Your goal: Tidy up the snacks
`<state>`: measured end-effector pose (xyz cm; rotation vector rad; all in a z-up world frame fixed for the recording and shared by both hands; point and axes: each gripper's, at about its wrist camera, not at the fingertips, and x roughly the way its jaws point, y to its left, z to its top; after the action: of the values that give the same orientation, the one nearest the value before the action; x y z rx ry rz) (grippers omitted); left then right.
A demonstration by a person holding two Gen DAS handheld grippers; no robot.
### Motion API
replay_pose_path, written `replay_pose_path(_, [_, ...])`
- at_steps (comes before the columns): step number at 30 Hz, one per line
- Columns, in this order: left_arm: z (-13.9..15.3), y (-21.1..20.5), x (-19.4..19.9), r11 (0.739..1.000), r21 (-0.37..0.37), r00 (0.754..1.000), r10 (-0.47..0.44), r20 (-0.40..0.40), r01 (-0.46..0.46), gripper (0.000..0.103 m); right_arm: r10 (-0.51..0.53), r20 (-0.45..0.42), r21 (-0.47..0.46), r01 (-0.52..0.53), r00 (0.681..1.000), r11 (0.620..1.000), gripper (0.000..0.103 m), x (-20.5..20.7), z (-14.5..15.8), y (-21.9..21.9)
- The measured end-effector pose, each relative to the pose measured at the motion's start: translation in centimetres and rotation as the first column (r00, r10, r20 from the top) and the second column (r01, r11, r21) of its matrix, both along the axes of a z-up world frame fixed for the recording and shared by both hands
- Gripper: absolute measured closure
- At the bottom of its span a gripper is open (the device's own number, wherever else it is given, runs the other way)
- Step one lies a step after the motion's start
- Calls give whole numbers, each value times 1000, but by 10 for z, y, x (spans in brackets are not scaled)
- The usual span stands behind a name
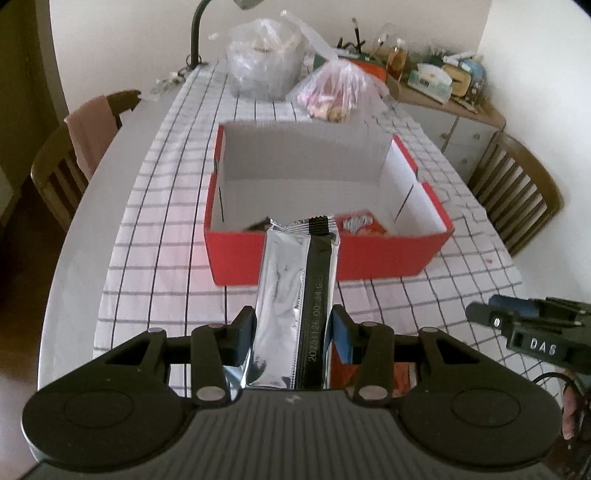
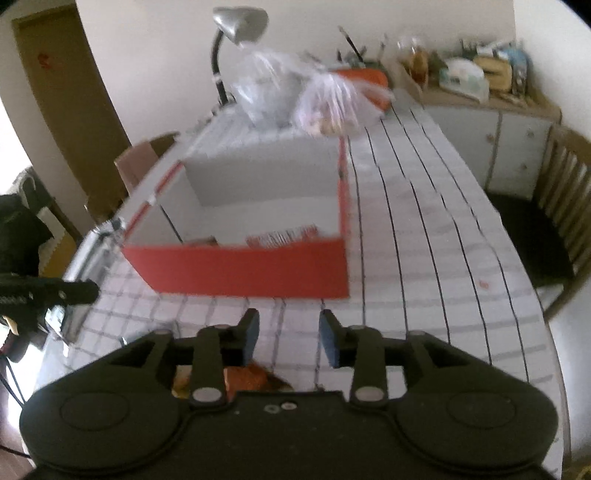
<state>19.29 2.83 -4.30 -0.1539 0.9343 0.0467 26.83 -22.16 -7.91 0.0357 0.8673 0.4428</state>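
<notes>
Holding: we hold a long silver snack bar point(image 1: 295, 295) in our left gripper point(image 1: 293, 332).
Left fingers: our two blue pads point(image 1: 341, 336) press on the sides of the bar, one on each side, so they stand close together with the bar between them.
Snack bar: it sticks out past our left fingertips. It is shiny, with a black stripe and small printed numbers along it. Its far end is in front of the near wall of the red box point(image 1: 388, 258).
Red box: it sits on the checked cloth point(image 1: 166, 258), straight ahead of our left fingers. It is red outside and white inside, and its top is open.
In the box: we see a few small snacks point(image 1: 360, 225) by the near wall, just past the tip of the bar. We cannot tell what kind they are.
Right gripper point(image 2: 289, 338): our right fingers stand apart with a gap, and they hold no thing. We see only the cloth between them.
Right fingers and box: the red box is ahead of them and a bit to the left, not touching.
Under the right gripper: an orange packet point(image 2: 247, 378) lies on the cloth, behind the left finger.
Far past the box: two see-through bags point(image 1: 332, 88) with things inside sit on the cloth, near a lamp point(image 2: 236, 26).
</notes>
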Motion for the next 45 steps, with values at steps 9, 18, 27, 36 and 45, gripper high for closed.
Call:
replay_pose_path(9, [-17, 0, -17, 1000, -9, 999, 1, -49, -2, 59, 9, -118, -50, -15, 993, 999, 32, -20, -57, -3])
replay_pose_path(18, [-25, -1, -30, 1000, -5, 997, 4, -78, -5, 60, -6, -149, -80, -6, 989, 997, 46, -20, -83, 7])
replay_pose_path(27, [-27, -3, -37, 1000, -4, 996, -2, -86, 2, 60, -6, -124, -69, -3, 992, 998, 65, -21, -85, 6])
replay_pose_path(36, [-23, -2, -39, 1000, -25, 997, 0, -71, -2, 60, -14, -66, -43, 11, 998, 999, 66, -34, -60, 0])
replay_pose_path(45, [-2, -6, -38, 1000, -30, 1000, 1, -5, -2, 59, 26, 31, 4, -26, 999, 1000, 66, -43, 1, 0])
